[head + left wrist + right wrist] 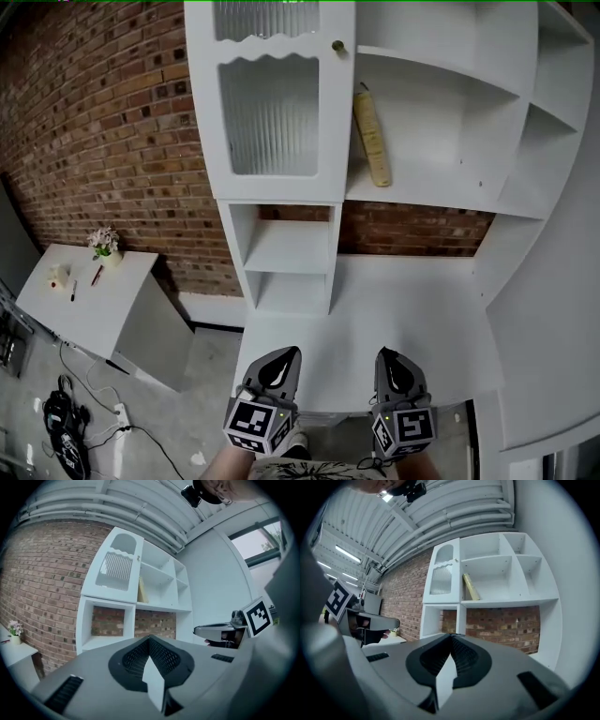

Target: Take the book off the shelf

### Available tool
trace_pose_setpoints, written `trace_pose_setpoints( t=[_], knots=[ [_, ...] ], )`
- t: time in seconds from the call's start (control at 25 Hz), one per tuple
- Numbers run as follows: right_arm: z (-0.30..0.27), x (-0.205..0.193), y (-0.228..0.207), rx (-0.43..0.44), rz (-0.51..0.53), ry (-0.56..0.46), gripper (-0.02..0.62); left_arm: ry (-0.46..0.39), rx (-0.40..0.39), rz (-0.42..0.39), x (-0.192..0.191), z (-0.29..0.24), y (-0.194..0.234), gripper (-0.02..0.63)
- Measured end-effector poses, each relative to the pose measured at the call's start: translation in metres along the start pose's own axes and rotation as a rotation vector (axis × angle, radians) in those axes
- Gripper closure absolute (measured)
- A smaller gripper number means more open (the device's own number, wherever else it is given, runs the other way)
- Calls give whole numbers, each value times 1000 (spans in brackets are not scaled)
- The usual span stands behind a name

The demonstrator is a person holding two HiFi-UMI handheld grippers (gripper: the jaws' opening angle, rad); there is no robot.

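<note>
Book (372, 137): tan, slim, on the open shelf (441, 195) of the white unit, in the compartment just right of the ribbed-glass door (270, 112). It stands on its short end. Long axis is near upright, top end tipped to approx 11 o'clock and resting on the door cabinet's side wall, foot out toward 5 o'clock. The narrow edge faces the room; can't tell spine from page edge.

Rest of the compartment is bare. Brick wall (103, 122) shows behind and below, and the white tabletop (394, 300) runs under the shelf.

Left gripper (281, 355) and right gripper (395, 356) sit at 6 o'clock, low over the tabletop's near edge, well apart from the book. Both point toward the unit. Fingers of both are clenched, tips meeting, nothing between them.

Step (judged): approach only, no grasp yet. Next move needs one gripper raised to shelf level and its fingers spread. They should then close across the book's thin dimension. Draw it out along the shelf, minding the lean.
</note>
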State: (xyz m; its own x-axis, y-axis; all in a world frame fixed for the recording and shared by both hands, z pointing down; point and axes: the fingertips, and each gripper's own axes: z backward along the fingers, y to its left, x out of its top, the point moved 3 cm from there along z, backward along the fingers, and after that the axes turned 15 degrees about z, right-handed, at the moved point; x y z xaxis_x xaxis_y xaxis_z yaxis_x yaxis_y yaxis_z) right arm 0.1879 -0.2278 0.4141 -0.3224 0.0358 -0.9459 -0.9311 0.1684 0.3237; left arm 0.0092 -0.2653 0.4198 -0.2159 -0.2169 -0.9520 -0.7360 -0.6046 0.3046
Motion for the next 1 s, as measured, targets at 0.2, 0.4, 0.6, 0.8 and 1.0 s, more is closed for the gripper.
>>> trace_pose_setpoints(
  t=[0.2, 0.4, 0.6, 0.8, 1.0],
  knots=[
    [-58, 26, -12, -77, 22, -1, 588, 5, -75, -7, 34, -43, 38, 598],
    [-92, 45, -25, -102, 38, -22, 588, -28, -88, 16, 55, -73, 60, 598],
    [-123, 61, -43, -93, 83, -17, 588, -49, -75, -16, 70, -92, 60, 598],
    [-160, 93, -74, -106, 128, -54, 520, -85, -47, -69, 83, -104, 58, 598],
    [-206, 130, -115, -152, 166, -93, 357, -112, -26, -105, 92, -117, 64, 598]
  ],
)
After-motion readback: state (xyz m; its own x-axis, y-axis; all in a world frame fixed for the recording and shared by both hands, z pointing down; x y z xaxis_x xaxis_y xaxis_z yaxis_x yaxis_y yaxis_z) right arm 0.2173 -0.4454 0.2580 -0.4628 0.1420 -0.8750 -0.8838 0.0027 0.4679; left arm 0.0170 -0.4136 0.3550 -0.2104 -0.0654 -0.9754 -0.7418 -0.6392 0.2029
